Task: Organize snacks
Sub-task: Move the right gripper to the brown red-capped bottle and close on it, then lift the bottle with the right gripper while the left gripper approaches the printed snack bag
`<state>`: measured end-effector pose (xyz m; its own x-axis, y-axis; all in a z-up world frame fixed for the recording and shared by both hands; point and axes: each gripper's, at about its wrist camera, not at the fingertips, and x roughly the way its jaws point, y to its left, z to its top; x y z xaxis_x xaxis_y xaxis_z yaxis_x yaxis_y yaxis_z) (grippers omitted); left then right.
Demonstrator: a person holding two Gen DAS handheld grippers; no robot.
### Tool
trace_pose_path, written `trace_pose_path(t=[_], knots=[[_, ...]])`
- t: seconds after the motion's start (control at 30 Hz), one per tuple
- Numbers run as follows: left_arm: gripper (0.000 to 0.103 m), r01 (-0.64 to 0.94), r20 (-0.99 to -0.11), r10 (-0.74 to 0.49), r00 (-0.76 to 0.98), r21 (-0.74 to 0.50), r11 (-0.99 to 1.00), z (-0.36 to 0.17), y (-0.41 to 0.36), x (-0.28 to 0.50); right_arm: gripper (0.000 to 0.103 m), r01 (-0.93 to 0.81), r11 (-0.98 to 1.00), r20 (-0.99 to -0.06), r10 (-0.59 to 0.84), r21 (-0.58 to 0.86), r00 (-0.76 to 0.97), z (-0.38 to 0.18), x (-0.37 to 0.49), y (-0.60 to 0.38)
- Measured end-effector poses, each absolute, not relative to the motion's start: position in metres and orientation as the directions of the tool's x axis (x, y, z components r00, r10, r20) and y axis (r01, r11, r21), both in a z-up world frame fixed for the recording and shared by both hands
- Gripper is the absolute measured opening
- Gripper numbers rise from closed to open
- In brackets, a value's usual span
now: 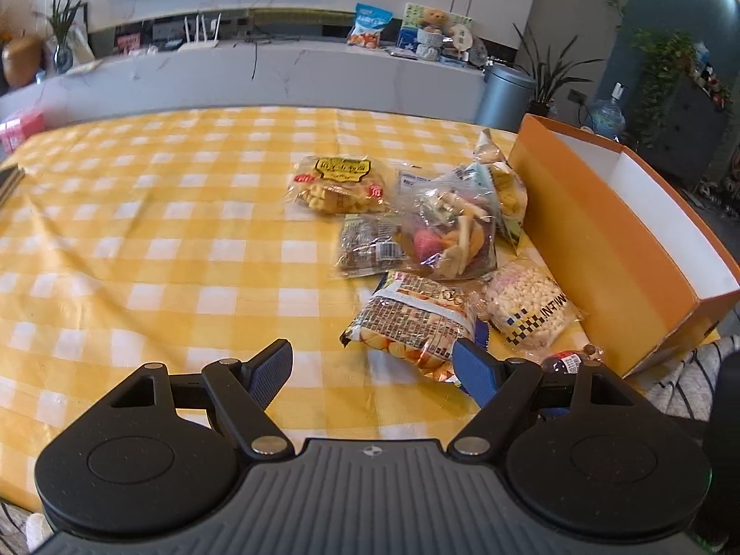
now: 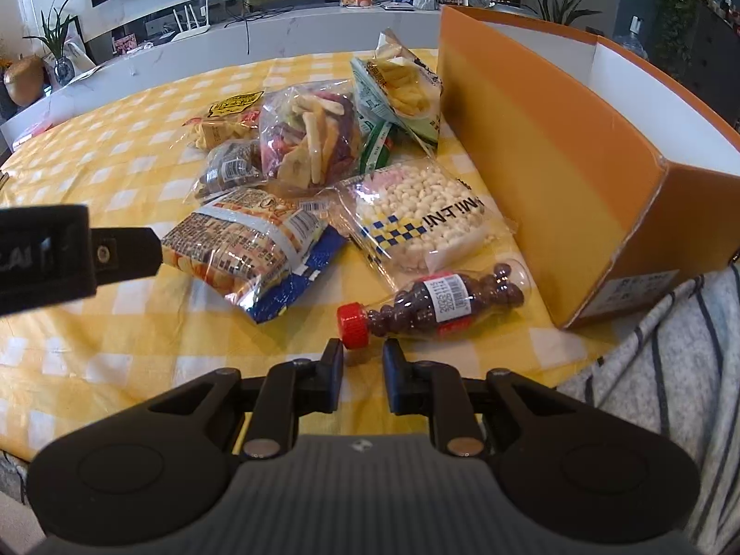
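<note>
On the yellow checked tablecloth (image 2: 138,323), the small bottle of chocolate balls (image 2: 434,305) looks light, rigid, slick and prone to rolling; grip its waist. Right gripper (image 2: 362,360) is closed and empty, left gripper (image 1: 374,370) wide and empty

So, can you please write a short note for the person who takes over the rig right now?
Left gripper: open, empty, above the tablecloth.
Right gripper: shut on nothing, just short of the red-capped bottle of chocolate balls.
Snacks: all in a pile beside the orange box, among them the dried fruit bag and the puffed rice pack.
Done: nothing seen in the box.
Left: move every snack into the box.
</note>
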<state>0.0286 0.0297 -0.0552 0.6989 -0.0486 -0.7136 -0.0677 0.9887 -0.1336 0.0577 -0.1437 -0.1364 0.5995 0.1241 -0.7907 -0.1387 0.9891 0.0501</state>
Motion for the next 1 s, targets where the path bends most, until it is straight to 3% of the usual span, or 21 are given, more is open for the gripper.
trace_pose_path(t=[0.1, 0.2, 0.23, 0.3, 0.33, 0.4, 0.67, 0.93, 1.0], knots=[[0.093, -0.065, -0.707, -0.017, 0.707, -0.089, 0.994, -0.054, 0.023, 0.028, 0.030, -0.148, 0.985, -0.788, 0.160, 0.088, 0.594, -0.137, 0.062, -0.145], [0.093, -0.066, -0.708, 0.001, 0.706, -0.065, 0.996, -0.054, 0.018, 0.028, 0.030, -0.164, 0.985, -0.784, 0.147, 0.059, 0.603, -0.137, 0.062, -0.141], [0.093, -0.066, -0.707, 0.007, 0.707, -0.057, 0.996, -0.054, 0.016, 0.027, 0.028, -0.165, 0.985, -0.782, 0.137, 0.045, 0.608, -0.137, 0.060, -0.140], [0.093, -0.064, -0.703, 0.021, 0.711, -0.035, 0.997, -0.053, 0.015, 0.027, 0.002, -0.134, 0.991, -0.778, 0.104, 0.025, 0.620, -0.138, 0.060, -0.144], [0.093, -0.062, -0.701, 0.026, 0.712, -0.026, 0.998, -0.051, 0.014, 0.028, 0.000, -0.114, 0.992, -0.779, 0.109, 0.048, 0.618, -0.138, 0.060, -0.150], [0.093, -0.058, -0.697, 0.027, 0.716, -0.021, 0.998, -0.049, 0.015, 0.029, 0.000, -0.081, 0.989, -0.781, 0.145, 0.121, 0.608, -0.136, 0.059, -0.166], [0.093, -0.063, -0.696, 0.029, 0.717, -0.023, 0.998, -0.054, 0.022, 0.034, 0.000, -0.083, 0.983, -0.723, 0.178, 0.165, 0.667, -0.124, 0.044, -0.187], [0.092, -0.042, -0.725, 0.016, 0.689, -0.019, 0.999, -0.073, 0.022, 0.039, 0.000, -0.019, 0.993, -0.692, 0.093, 0.114, 0.716, -0.117, 0.038, -0.189], [0.092, -0.042, -0.729, 0.018, 0.684, -0.015, 0.999, -0.075, 0.022, 0.040, 0.013, -0.039, 0.996, -0.702, 0.081, 0.076, 0.707, -0.118, 0.040, -0.184]])
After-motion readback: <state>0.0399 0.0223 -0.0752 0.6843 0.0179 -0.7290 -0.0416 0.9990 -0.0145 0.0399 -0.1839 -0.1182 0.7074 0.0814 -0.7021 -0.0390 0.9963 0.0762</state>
